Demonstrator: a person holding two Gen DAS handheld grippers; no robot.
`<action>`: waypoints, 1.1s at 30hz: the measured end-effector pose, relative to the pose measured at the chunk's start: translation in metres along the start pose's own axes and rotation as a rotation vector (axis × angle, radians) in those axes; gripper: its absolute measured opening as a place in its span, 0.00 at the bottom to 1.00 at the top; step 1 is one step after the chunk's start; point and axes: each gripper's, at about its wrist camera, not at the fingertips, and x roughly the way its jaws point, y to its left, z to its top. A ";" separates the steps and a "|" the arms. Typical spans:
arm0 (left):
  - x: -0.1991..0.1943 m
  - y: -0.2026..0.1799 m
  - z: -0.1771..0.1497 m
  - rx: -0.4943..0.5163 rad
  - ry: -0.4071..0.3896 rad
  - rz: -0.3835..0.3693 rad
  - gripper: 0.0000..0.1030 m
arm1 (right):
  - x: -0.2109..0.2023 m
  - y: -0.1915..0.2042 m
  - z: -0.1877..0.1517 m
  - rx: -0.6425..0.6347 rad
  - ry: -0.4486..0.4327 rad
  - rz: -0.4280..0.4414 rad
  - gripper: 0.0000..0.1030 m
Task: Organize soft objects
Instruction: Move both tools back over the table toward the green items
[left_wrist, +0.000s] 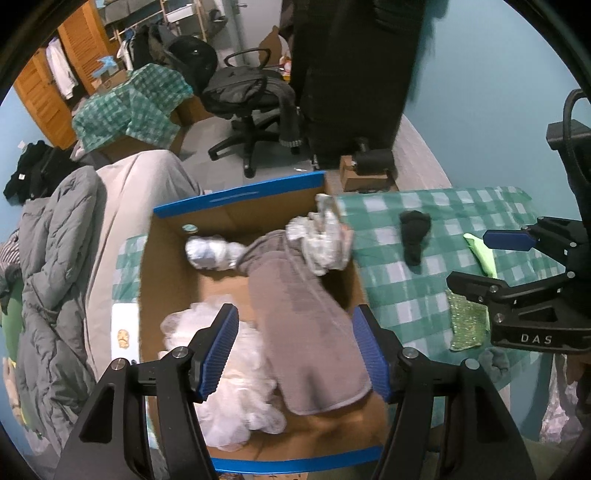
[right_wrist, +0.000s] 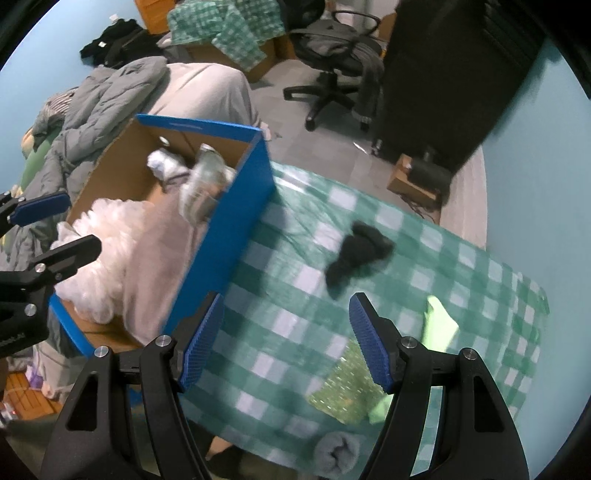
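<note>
A blue-edged cardboard box (left_wrist: 236, 194) (right_wrist: 225, 229) holds a grey towel (left_wrist: 306, 325), white fluffy stuffing (left_wrist: 236, 384) and crumpled plastic bags (left_wrist: 325, 240). My left gripper (left_wrist: 295, 354) is open and empty above the box, over the towel. My right gripper (right_wrist: 286, 343) is open and empty above the checked tablecloth (right_wrist: 295, 332), right of the box. On the cloth lie a black sock (right_wrist: 354, 254) (left_wrist: 415, 230), a light green cloth (right_wrist: 439, 325) (left_wrist: 482, 253), a glittery green sponge cloth (right_wrist: 347, 387) (left_wrist: 467, 325) and a rolled grey cloth (right_wrist: 338, 452).
A bed with a grey jacket (left_wrist: 55, 258) lies left of the box. An office chair (left_wrist: 247, 99), a black cabinet (left_wrist: 354, 74) and a small brown box (left_wrist: 364, 173) stand on the floor beyond. The blue wall (right_wrist: 535, 147) bounds the table at the right.
</note>
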 end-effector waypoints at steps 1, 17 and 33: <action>0.000 -0.005 0.000 0.005 0.002 -0.001 0.64 | -0.001 -0.006 -0.004 0.008 0.002 -0.002 0.69; 0.003 -0.076 0.009 0.071 0.020 -0.039 0.65 | -0.005 -0.094 -0.047 0.110 0.041 -0.066 0.69; 0.050 -0.141 0.009 0.142 0.096 -0.062 0.69 | 0.033 -0.168 -0.084 0.220 0.110 -0.067 0.70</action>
